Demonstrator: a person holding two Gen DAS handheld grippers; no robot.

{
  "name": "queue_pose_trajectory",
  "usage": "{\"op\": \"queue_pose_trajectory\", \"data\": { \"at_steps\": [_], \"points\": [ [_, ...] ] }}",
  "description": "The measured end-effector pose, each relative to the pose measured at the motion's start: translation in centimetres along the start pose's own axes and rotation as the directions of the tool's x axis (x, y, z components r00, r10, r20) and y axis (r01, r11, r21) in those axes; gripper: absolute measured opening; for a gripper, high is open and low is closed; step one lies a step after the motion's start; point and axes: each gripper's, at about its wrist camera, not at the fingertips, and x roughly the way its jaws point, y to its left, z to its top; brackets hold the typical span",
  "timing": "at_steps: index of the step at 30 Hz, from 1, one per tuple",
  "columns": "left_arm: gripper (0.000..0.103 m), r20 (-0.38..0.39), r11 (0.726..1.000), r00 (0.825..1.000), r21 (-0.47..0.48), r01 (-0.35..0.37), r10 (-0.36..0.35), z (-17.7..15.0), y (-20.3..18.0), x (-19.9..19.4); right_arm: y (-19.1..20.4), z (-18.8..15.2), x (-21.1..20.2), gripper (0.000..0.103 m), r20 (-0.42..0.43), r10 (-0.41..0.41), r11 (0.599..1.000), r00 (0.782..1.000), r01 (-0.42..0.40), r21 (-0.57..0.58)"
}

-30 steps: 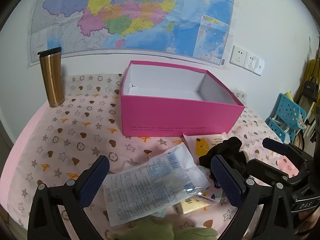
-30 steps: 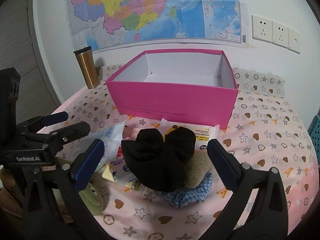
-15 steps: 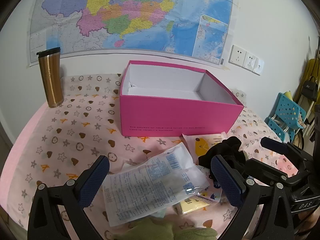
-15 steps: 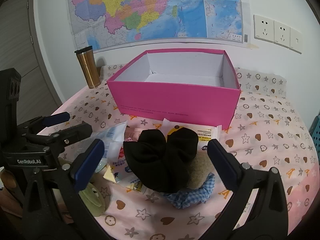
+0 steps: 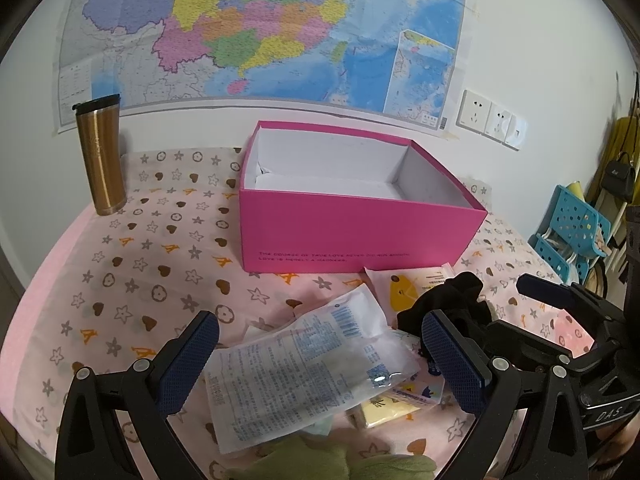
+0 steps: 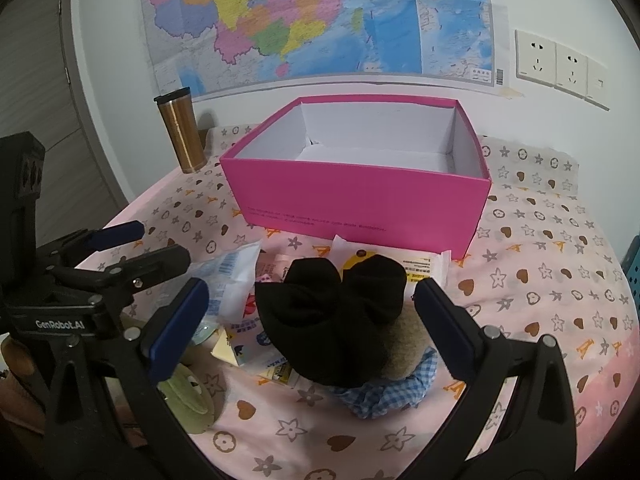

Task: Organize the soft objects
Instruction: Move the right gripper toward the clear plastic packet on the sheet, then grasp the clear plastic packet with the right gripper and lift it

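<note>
The left gripper (image 5: 320,356) has its fingers (image 5: 188,360) spread wide above a clear plastic packet (image 5: 304,372), touching nothing. The right gripper (image 6: 312,320) likewise has its fingers (image 6: 444,328) spread, flanking a black hat (image 6: 332,312) without touching it. The hat lies on a heap of soft things just in front of the pink box (image 6: 360,196), over a tan plush (image 6: 404,344) and blue checked cloth (image 6: 384,396). The box sits open on the desk (image 6: 540,280), with a bronze tumbler (image 6: 180,136) well to its left.

A black fabric bow (image 6: 332,316) lies atop the pile of soft packets before the open, empty pink box (image 6: 356,200).
</note>
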Motion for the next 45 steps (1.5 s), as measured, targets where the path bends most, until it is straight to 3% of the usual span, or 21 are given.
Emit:
{"op": "queue_pose_trajectory", "data": {
  "at_steps": [5, 13, 18, 25, 29, 32, 34, 36, 38, 39, 42, 44, 45],
  "points": [
    [0.103, -0.001, 1.000, 1.000, -0.003, 0.003, -0.003, 0.0, 0.1, 0.1, 0.6, 0.1, 0.3, 0.102, -0.014, 0.020, 0.999, 1.000, -0.021, -0.026],
    [0.103, -0.039, 0.998, 0.998, -0.047, 0.043, -0.045, -0.9, 3.5, 0.4, 2.8, 1.0, 1.3, 0.086, -0.048, 0.119, 0.987, 0.992, -0.124, -0.104],
    [0.102, -0.075, 0.991, 0.994, -0.110, 0.071, -0.079, -2.1, 6.6, 1.0, 4.3, 2.1, 4.1, 0.077, -0.124, 0.151, 0.971, 0.981, -0.171, -0.170],
    [0.102, -0.120, 0.976, 0.983, -0.184, 0.113, -0.136, -3.3, 9.2, 2.4, 4.5, 3.0, 8.7, 0.077, -0.257, 0.155, 0.969, 0.954, -0.198, -0.150],
    [0.102, -0.157, 0.965, 0.970, -0.214, 0.152, -0.188, -3.8, 10.0, 3.5, 4.8, 2.5, 10.3, 0.076, -0.324, 0.178, 0.961, 0.929, -0.235, -0.147],
    [0.102, -0.183, 0.952, 0.952, -0.229, 0.203, -0.247, -4.2, 10.3, 4.2, 5.0, 2.0, 10.6, 0.055, -0.337, 0.198, 0.956, 0.921, -0.258, -0.143],
    [0.102, -0.192, 0.951, 0.946, -0.218, 0.220, -0.262, -4.2, 10.2, 4.4, 5.0, 1.9, 10.6, 0.049, -0.330, 0.207, 0.954, 0.921, -0.265, -0.139],
    [0.102, -0.212, 0.940, 0.928, -0.218, 0.261, -0.307, -4.4, 10.1, 4.8, 5.1, 2.0, 10.3, 0.038, -0.315, 0.204, 0.954, 0.927, -0.261, -0.150],
    [0.102, -0.231, 0.925, 0.905, -0.227, 0.306, -0.356, -4.5, 10.1, 5.4, 5.1, 2.1, 10.1, 0.035, -0.301, 0.212, 0.951, 0.930, -0.268, -0.156],
    [0.102, -0.227, 0.922, 0.903, -0.224, 0.315, -0.364, -4.6, 10.1, 5.5, 5.3, 2.1, 10.0, 0.032, -0.294, 0.211, 0.949, 0.932, -0.267, -0.165],
    [0.092, -0.219, 0.913, 0.896, -0.230, 0.338, -0.387, -4.5, 10.0, 5.5, 5.7, 2.2, 9.7, 0.027, -0.282, 0.211, 0.944, 0.936, -0.270, -0.190],
    [0.080, -0.211, 0.899, 0.885, -0.248, 0.362, -0.414, -4.4, 10.0, 5.6, 5.7, 2.3, 9.5, 0.027, -0.270, 0.206, 0.946, 0.941, -0.262, -0.192],
    [0.076, -0.212, 0.902, 0.889, -0.247, 0.353, -0.406, -4.4, 10.0, 5.6, 5.5, 2.4, 9.3, 0.027, -0.264, 0.209, 0.947, 0.942, -0.263, -0.185]
  ]
}}
